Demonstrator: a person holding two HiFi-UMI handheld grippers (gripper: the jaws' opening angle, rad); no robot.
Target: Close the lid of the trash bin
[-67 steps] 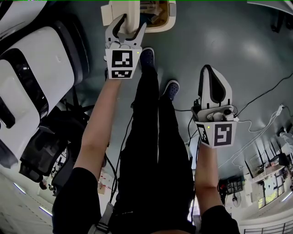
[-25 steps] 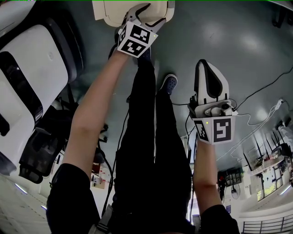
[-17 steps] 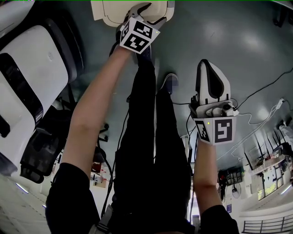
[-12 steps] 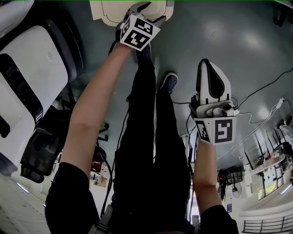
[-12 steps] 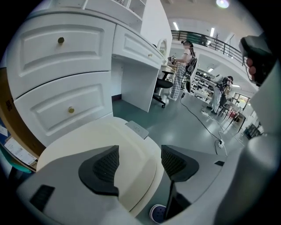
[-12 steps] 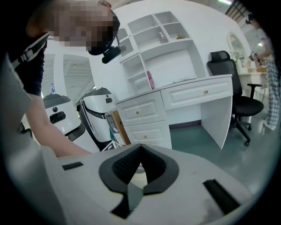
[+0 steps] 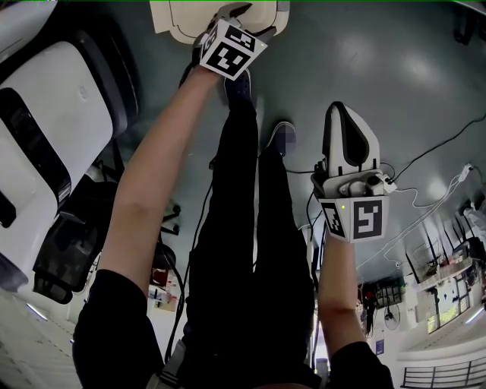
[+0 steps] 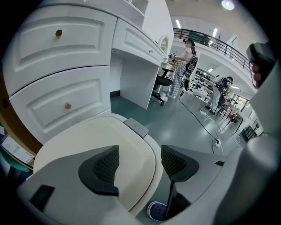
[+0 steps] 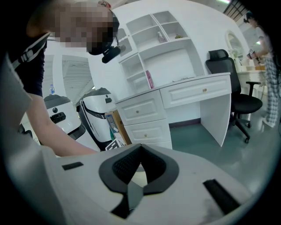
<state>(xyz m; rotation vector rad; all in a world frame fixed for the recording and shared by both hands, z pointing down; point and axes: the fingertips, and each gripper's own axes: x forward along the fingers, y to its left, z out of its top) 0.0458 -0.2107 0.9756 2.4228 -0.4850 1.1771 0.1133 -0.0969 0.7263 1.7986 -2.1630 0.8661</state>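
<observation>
two grippers show. the left gripper (image 8: 139, 163), jaws apart and holding nothing, hovers over the cream trash bin lid (image 8: 83, 140), which lies flat at the far left. the right gripper (image 9: 139, 151) is closed and empty, nearer.

Floor (image 7: 395, 68): grey-green and glossy under me, with the ceiling lights mirrored in it.
Trash bin (image 7: 175, 19): cream, standing on the floor just ahead of my feet. Its lid (image 8: 131, 145) lies down flat on the rim.
My shoes: dark blue. One (image 8: 156, 210) is right beside the bin's base, the other (image 7: 282, 138) a little further back.
Drawer unit (image 8: 66, 88): white with small brass knobs, on the floor close behind the bin.
Office chair (image 9: 239, 99): black, on the floor at the open end of the white desk.
Cable (image 8: 198, 122): dark, trailing across the open floor to a white power strip (image 8: 215, 142).
Machine (image 7: 61, 114): big, white and black, on the floor to my left.
</observation>
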